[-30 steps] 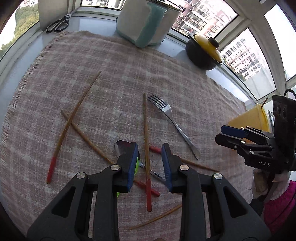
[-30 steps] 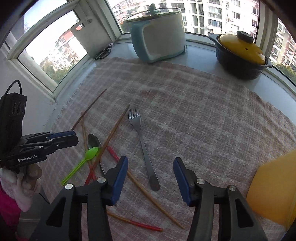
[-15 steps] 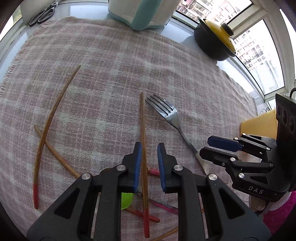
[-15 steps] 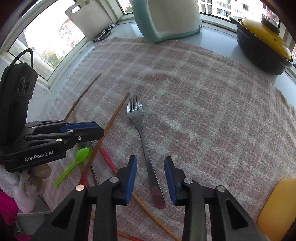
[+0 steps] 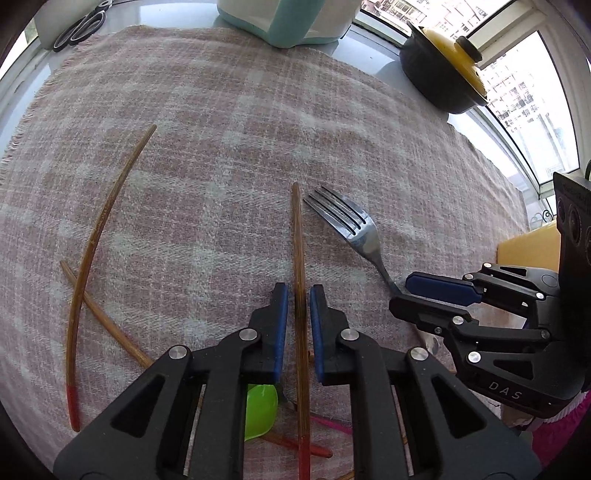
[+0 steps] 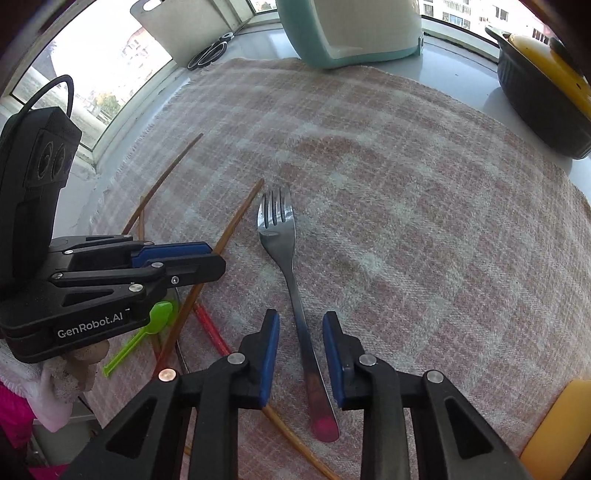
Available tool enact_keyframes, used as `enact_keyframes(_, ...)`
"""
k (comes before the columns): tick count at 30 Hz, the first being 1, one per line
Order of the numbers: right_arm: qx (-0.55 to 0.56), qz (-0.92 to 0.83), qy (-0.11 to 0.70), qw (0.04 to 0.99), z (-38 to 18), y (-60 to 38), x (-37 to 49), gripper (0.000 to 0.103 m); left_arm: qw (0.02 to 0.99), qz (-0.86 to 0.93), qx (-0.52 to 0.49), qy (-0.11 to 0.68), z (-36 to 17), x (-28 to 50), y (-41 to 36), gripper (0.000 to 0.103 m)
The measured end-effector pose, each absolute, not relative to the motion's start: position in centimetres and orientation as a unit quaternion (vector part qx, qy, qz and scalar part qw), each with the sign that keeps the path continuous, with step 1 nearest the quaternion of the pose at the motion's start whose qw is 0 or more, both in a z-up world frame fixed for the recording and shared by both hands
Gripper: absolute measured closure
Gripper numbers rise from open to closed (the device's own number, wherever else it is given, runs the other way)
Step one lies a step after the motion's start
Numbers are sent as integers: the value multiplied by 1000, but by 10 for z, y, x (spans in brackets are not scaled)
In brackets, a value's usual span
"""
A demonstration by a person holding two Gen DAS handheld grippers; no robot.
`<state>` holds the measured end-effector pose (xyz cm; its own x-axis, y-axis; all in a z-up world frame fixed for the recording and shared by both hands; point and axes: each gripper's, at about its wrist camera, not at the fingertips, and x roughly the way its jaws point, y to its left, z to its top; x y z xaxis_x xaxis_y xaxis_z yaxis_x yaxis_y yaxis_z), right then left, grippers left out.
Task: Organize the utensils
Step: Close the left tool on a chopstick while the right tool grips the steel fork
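Note:
A wooden chopstick with a red end [image 5: 297, 258] lies on the plaid cloth [image 5: 221, 129]. My left gripper [image 5: 295, 291] straddles it, jaws nearly closed with small gaps either side. A metal fork [image 6: 284, 258] lies beside it. My right gripper [image 6: 298, 325] is open with its jaws either side of the fork's handle, not touching. Other red-tipped chopsticks [image 5: 92, 251] lie crossed at the left. A green plastic spoon [image 6: 147, 328] lies under the left gripper [image 6: 177, 258].
A teal and white appliance [image 6: 351, 29] and a dark pot with a yellow lid [image 5: 447, 70] stand at the back. Scissors [image 5: 77, 26] lie at the far left. A yellow container [image 5: 528, 251] stands at the right edge.
Both grippers moved forward and down to the cloth. The left jaws narrowed around the chopstick. The right jaws narrowed around the fork handle.

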<state>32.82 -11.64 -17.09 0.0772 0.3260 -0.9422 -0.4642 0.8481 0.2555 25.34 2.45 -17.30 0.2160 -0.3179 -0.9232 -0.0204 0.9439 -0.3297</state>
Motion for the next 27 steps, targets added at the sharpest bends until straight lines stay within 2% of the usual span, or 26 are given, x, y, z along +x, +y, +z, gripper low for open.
enact_keyframes(3,-60,271,622,732,-172,-114,330,80,769,-93,-141,617,-174,254,26,98)
enact_keyframes(14,-109,261,615,736,-174,-89,337,84,772,-91,-155,609,-174,252,32,99)
enact_keyframes(21,-127,262,612,736,-174,-86,337,98,774,-90,-159,606,-174,250,33,99)
enact_keyframes(27,-151,260,604,738,-174,-77,334,98,775,-91,-160,604,-173,249,33,99)
